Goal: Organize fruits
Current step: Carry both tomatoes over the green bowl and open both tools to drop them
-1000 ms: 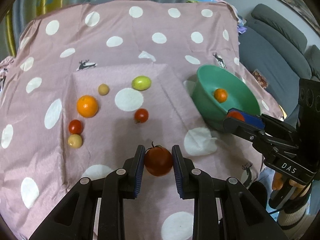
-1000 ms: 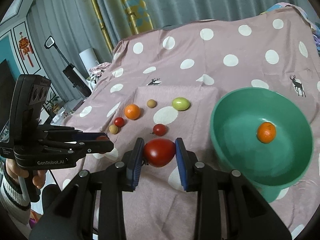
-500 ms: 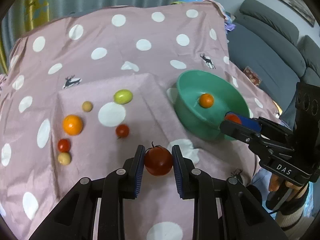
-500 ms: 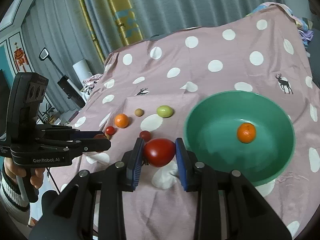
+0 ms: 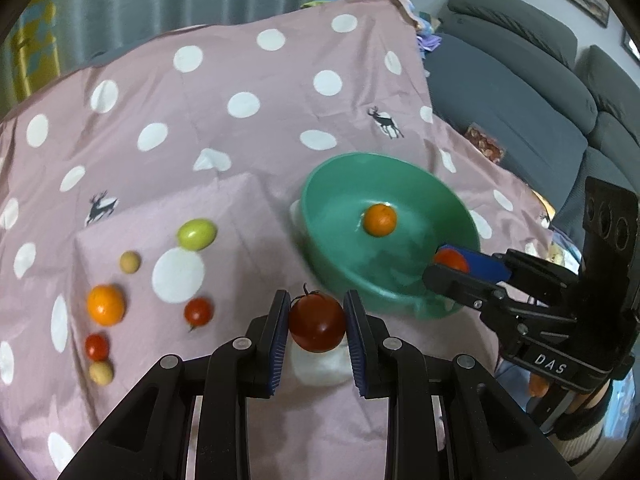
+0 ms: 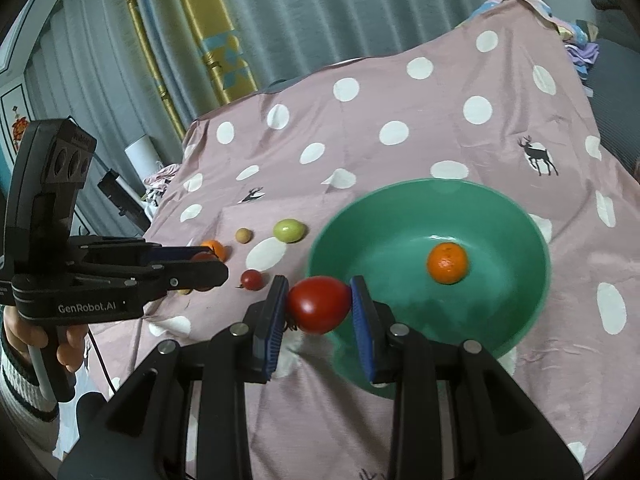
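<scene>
Cloth (image 5: 248, 148), pink with white dots, covers the table. Near its right edge sits a green bowl (image 5: 320, 208) with one orange (image 5: 380, 220) inside. The left gripper (image 5: 317, 322) is clamped on a dark tomato (image 5: 317, 326) just short of the bowl's near rim; the right gripper (image 6: 319, 304) pinches a red tomato (image 6: 318, 304) over that rim. Loose on the cloth lie an orange fruit (image 5: 105, 305), a green fruit (image 5: 197, 234) and small tomatoes (image 5: 198, 312).
</scene>
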A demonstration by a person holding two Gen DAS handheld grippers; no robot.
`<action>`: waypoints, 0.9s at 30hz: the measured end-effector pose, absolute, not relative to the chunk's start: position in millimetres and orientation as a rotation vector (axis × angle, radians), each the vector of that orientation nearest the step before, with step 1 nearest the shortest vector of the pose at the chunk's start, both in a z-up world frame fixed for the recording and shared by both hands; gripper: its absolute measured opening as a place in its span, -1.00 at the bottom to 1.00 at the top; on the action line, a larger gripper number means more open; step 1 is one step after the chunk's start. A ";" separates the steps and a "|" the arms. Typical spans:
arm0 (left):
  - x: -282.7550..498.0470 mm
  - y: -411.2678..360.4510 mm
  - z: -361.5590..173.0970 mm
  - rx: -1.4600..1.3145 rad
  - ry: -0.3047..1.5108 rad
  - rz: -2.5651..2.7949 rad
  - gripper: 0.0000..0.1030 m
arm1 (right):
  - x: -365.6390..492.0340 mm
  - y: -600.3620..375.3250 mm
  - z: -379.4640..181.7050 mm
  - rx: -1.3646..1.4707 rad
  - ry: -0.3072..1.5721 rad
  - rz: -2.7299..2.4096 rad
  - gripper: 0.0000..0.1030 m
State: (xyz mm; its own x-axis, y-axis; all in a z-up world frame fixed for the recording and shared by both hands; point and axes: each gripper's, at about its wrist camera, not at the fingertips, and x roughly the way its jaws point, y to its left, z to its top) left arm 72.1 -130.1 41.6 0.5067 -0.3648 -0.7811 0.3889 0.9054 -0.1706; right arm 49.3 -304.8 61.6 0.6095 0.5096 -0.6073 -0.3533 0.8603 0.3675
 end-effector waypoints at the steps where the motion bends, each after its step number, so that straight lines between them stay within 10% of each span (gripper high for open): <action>1: 73.9 -133.4 42.0 0.030 0.935 -0.460 -0.47 | 49.5 -307.5 60.6 0.222 0.768 0.498 -0.38; 27: 119.3 -197.1 12.7 0.093 1.012 -0.554 -0.47 | 62.6 -345.1 30.9 0.262 0.820 0.410 -0.34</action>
